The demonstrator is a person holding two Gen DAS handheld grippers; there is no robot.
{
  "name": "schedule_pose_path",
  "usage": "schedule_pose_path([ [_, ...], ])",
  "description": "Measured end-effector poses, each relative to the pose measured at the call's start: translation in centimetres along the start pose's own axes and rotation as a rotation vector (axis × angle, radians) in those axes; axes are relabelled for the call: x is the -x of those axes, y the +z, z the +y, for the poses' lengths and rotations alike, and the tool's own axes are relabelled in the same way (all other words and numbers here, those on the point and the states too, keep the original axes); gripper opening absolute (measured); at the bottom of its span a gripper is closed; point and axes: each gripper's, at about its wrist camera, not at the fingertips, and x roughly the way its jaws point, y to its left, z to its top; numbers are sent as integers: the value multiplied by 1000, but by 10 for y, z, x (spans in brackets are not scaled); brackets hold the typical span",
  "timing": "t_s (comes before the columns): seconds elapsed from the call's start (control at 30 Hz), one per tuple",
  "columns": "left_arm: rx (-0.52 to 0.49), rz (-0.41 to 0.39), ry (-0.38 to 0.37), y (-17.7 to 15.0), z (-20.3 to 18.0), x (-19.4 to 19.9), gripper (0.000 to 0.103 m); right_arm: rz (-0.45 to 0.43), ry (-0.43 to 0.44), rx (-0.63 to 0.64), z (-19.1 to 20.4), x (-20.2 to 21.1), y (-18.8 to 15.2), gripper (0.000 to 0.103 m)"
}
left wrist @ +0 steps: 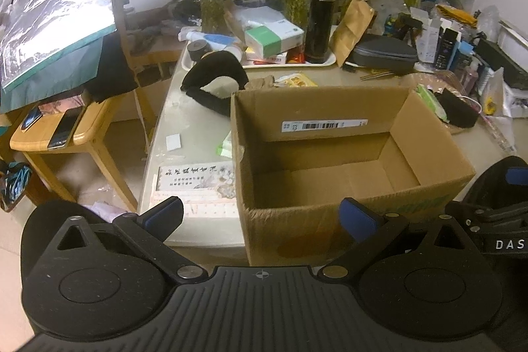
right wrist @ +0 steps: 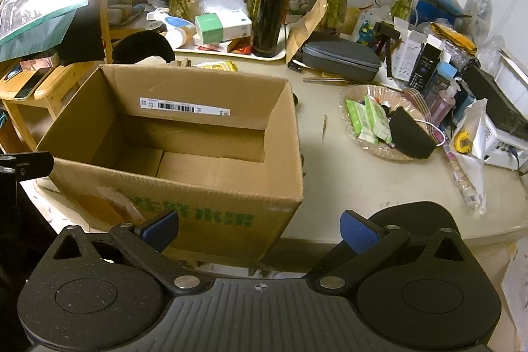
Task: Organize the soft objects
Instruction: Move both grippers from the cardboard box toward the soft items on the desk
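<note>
An open, empty cardboard box (left wrist: 330, 108) stands on the table; it also shows in the right wrist view (right wrist: 184, 180). A black soft cap-like item (left wrist: 214, 71) lies on the table behind the box's left corner, partly hidden in the right wrist view (right wrist: 142, 47). A black soft pouch (right wrist: 411, 137) lies in a woven basket (right wrist: 356, 94) right of the box. My left gripper (left wrist: 260, 215) is open and empty before the box's near wall. My right gripper (right wrist: 259, 228) is open and empty at the box's near right corner.
A black bottle (right wrist: 270, 12) stands on a white tray (right wrist: 231, 53) at the back, with boxes, glass vases of plants and a grey case (right wrist: 340, 58). A wooden side table (left wrist: 66, 134) with phones stands left. Clutter fills the table's right edge.
</note>
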Motion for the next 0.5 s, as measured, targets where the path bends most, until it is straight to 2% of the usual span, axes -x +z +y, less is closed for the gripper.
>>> schedule_pose_path([
  [0.5, -46, -23, -35, 21, -14, -12, 103, -39, -43, -16, -22, 2, 22, 103],
])
